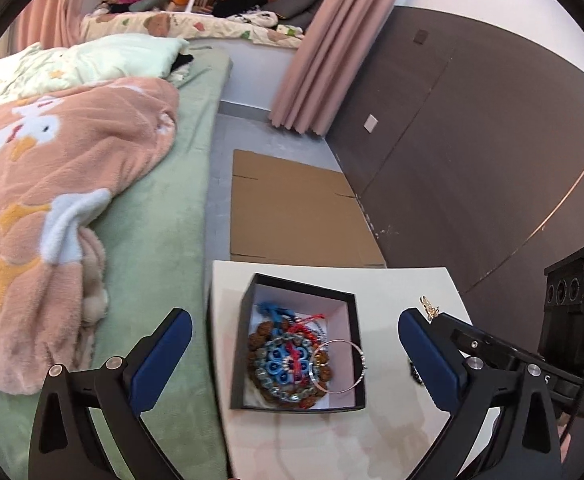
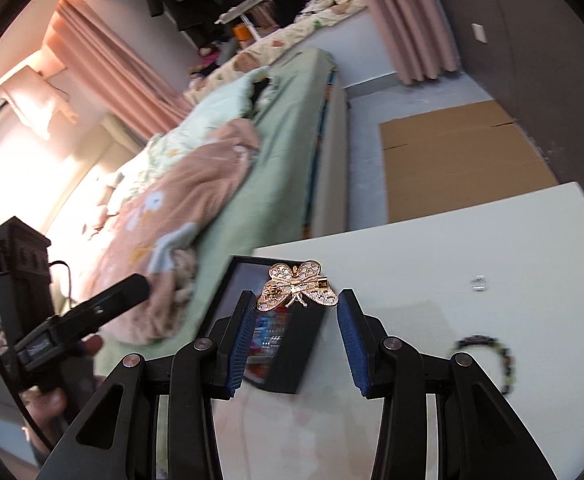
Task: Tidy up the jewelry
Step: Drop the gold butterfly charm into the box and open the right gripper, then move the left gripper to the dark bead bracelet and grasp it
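Already, much of the jewelry sits inside a black box [image 1: 298, 344] on the white bench [image 1: 392, 292], next to a bed. The box holds a heap of beaded bracelets [image 1: 287, 368] in brown, blue and red, with a thin silver bangle [image 1: 338, 366] leaning against the box's right wall.

The left gripper [image 1: 292, 356] hovers above the box with its jaws spread wide and nothing between them.

The right gripper [image 2: 296, 322] holds a gold butterfly brooch [image 2: 298, 286] between its blue pads, pin side facing the camera, above the box's near corner. It appears pinched by the wing tips, though whether both pads press on it is hard to tell.

Not everything is sorted. A dark beaded bracelet [image 2: 488, 360] lies loose on the bench to the right, and a small silver piece [image 2: 478, 282], perhaps a ring or clasp, lies farther back. The task looks more than half done: the brooch and these two pieces remain to be placed.
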`<state>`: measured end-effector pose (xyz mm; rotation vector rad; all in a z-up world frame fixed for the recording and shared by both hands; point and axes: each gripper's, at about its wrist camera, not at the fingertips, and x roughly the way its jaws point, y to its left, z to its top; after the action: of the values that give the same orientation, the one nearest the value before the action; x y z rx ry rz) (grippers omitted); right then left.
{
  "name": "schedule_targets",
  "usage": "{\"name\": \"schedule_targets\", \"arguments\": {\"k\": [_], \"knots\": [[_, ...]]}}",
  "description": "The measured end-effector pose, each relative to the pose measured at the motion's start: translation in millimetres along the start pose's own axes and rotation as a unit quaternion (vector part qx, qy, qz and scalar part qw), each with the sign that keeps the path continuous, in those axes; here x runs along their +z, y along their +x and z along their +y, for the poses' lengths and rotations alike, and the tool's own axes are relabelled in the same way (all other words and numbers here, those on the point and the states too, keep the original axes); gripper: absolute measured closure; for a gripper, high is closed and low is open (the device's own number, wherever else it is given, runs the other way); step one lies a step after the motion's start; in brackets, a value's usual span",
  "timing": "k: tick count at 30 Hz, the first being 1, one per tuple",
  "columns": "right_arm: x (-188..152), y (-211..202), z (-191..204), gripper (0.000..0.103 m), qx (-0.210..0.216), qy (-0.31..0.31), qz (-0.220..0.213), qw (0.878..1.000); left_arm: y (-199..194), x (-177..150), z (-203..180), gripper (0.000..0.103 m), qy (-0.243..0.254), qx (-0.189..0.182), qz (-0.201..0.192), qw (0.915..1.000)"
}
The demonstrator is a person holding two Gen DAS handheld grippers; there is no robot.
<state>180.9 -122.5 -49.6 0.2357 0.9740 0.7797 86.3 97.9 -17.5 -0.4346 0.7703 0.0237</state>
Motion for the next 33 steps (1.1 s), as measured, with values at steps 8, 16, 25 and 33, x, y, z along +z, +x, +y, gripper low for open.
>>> {"name": "schedule_targets", "arguments": {"k": [8,16,25,33], "knots": [[-3.7,25.0,32.0,0.060,0.059,0.000,0.006,0.998,-8.9,1.8,27.7,0.000,-0.025,0.010,-0.006,0.9996],[-5.6,26.1,23.3,0.017,0.019,0.018,0.018,0.999,-15.4,1.4,38.5,0.000,-0.034,0.009,-0.011,0.9993],[-7.2,-8.8,-5.1,0.000,-0.014,0.032,-0.007,0.999,-14.6,-2.2,27.4,0.000,-0.015,0.005,-0.010,0.9998],[-17.1,-37.6,-32.4,0.000,-0.034,0.049,-0.004,0.998,-9.9,-10.7,-2.4,0.000,0.012,-0.010,-0.002,0.9999]]}}
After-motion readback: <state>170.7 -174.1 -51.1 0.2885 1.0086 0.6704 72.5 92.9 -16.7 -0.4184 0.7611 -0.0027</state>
